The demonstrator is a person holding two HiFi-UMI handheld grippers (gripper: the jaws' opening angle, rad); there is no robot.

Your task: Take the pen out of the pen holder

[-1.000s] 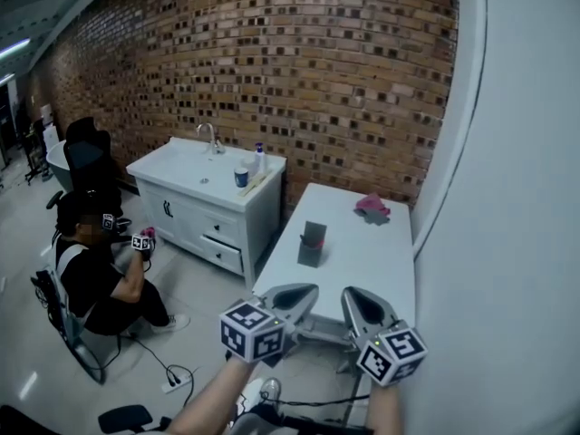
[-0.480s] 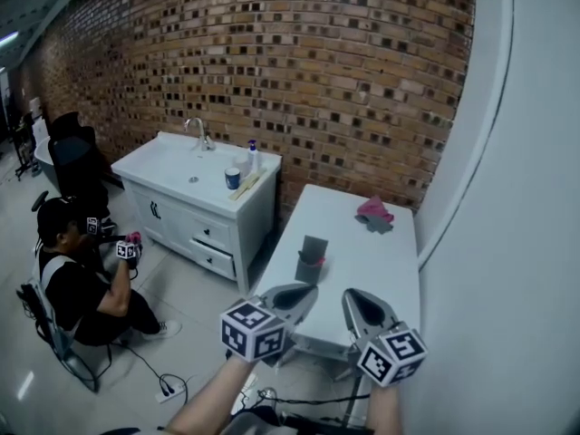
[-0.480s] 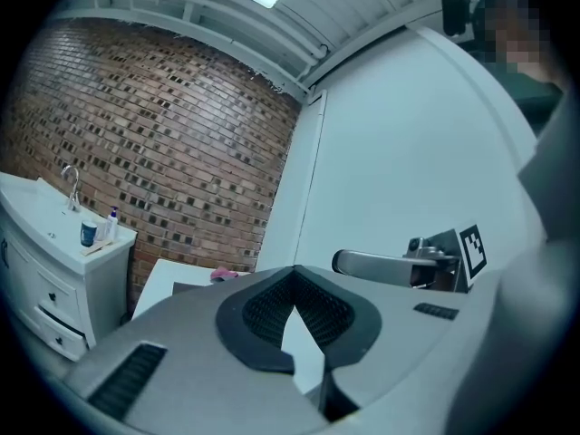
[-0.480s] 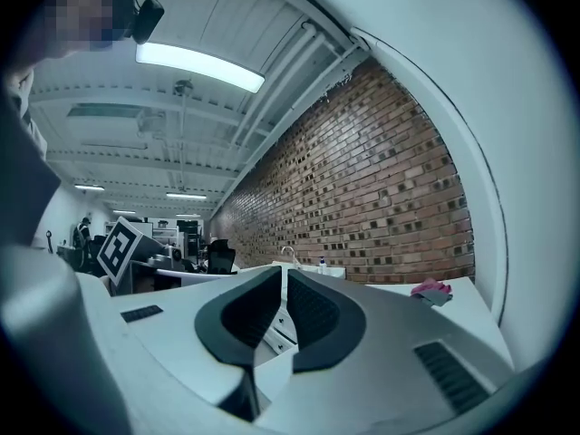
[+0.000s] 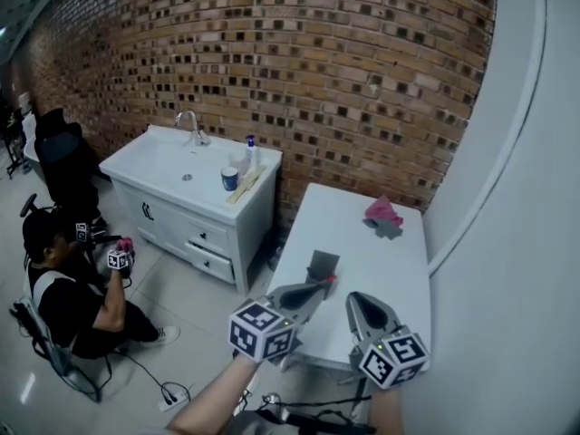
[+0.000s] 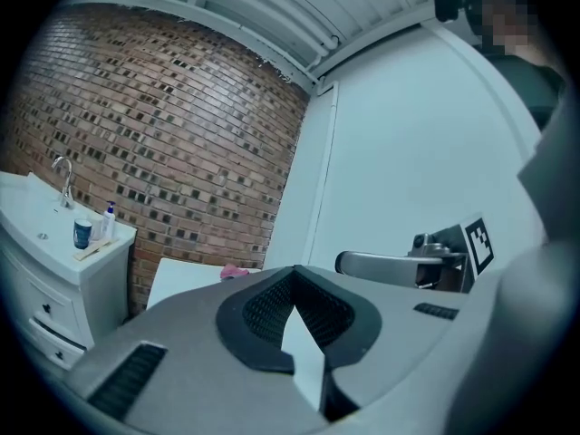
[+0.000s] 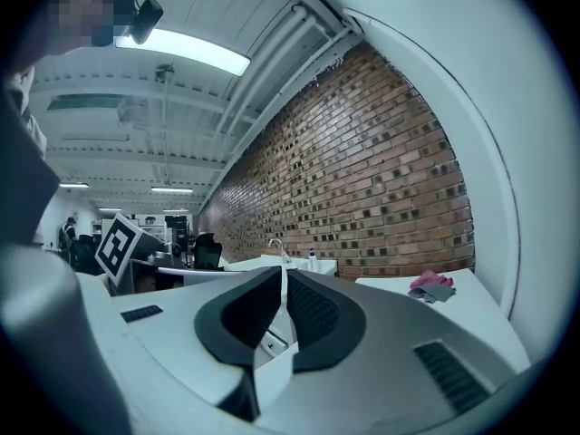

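A dark grey pen holder (image 5: 320, 266) stands on the white table (image 5: 381, 261) near its front left edge, with a pen's red end (image 5: 333, 279) showing at its side. My left gripper (image 5: 314, 294) is shut and empty, its tip just below the holder in the head view. To its right my right gripper (image 5: 360, 303) is level with it, also shut and empty, over the table's front edge. In the left gripper view the jaws (image 6: 292, 275) meet at the tips; the right gripper's jaws (image 7: 281, 275) do the same. Both gripper views hide the holder.
A pink and grey cloth (image 5: 381, 216) lies at the table's far end. Left of the table stands a white sink cabinet (image 5: 195, 198) with a tap, a blue cup (image 5: 229, 179) and a bottle. A person (image 5: 63, 288) sits on the floor at left. A white wall (image 5: 507, 243) borders the right.
Both grippers have come forward together toward the table and the pen holder, which now sits right above the left gripper's tip. Jaws stay shut.
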